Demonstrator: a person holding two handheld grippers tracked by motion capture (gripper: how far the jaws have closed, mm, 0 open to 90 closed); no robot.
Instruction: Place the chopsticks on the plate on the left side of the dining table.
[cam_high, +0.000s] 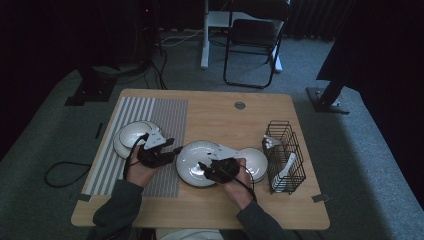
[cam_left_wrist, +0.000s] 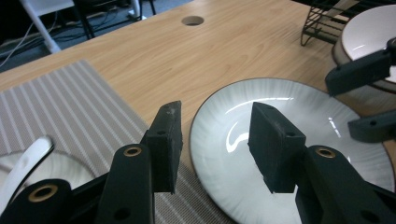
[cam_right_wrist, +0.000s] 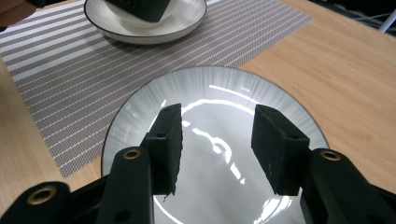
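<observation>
Glossy glazed white plate (cam_right_wrist: 219, 154), woven striped cloth mat (cam_right_wrist: 70, 79), matt wood-grain table (cam_left_wrist: 196, 60).

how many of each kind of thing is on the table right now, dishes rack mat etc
White dishes: 3 (dish on the mat, large plate, dish by the rack)
Black wire rack: 1
White utensil standing in the rack: 1
Striped mat: 1
Total: 6
</observation>
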